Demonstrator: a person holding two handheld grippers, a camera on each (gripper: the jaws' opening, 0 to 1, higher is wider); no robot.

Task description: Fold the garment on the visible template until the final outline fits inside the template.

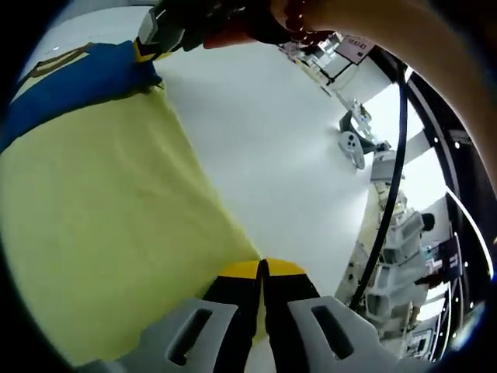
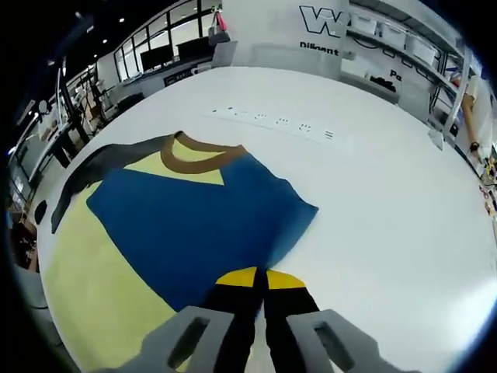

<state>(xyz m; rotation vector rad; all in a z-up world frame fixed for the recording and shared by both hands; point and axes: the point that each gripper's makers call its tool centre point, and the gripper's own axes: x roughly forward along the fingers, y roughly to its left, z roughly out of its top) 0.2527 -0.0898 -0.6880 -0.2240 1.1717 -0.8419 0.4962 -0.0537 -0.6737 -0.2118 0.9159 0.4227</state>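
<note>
In the left gripper view, the left gripper [image 1: 262,268] has its 2 yellow-tipped jaws pressed together, pinching the bottom corner of the garment [image 1: 101,225]. From the jaws the yellow cloth spreads forward and to the left over the white table [image 1: 272,140], its edge running straight ahead from the tips. Far ahead, where the cloth turns blue, the right gripper [image 1: 144,48] comes in from above in a person's hand [image 1: 256,23] and grips the blue edge. To the right of the jaws, a black cable [image 1: 392,194] hangs past the table's rim.

In the right gripper view, the right gripper [image 2: 260,277] has its 2 jaws closed on the near edge of the garment's blue part [image 2: 202,225]. The garment lies flat ahead and to the left of the tips: blue in the middle, yellow to the left, a brown collar [image 2: 198,159] at the far end. A dark strip [image 2: 93,175] shows under its far left side. Small markings [image 2: 272,120] sit on the table beyond the collar.
</note>
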